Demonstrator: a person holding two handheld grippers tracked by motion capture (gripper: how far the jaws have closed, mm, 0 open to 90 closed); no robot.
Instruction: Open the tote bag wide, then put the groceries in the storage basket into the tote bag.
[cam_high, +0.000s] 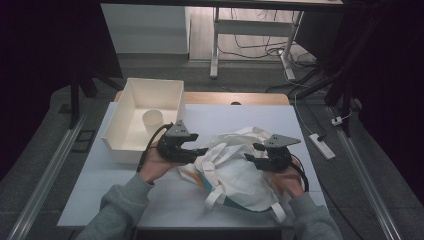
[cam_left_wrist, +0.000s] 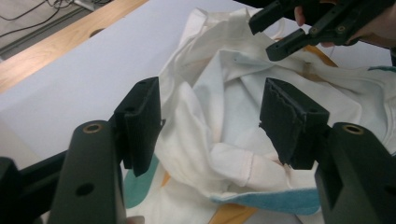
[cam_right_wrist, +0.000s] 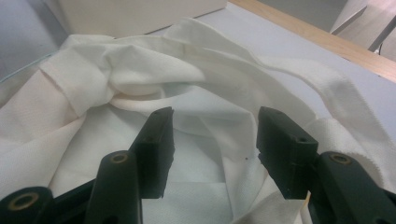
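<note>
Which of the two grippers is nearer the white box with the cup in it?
The left gripper. It hangs over the tote bag's left edge, right beside the white box; the right gripper is across the bag, farther from it.

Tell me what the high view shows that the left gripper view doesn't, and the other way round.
High view alone: the white bin with a paper cup in it, and the person's grey sleeves. Left gripper view alone: the left gripper up close, jaws open above the cloth, and teal and orange print. Both: the crumpled white tote bag, the right gripper and the white table.
</note>
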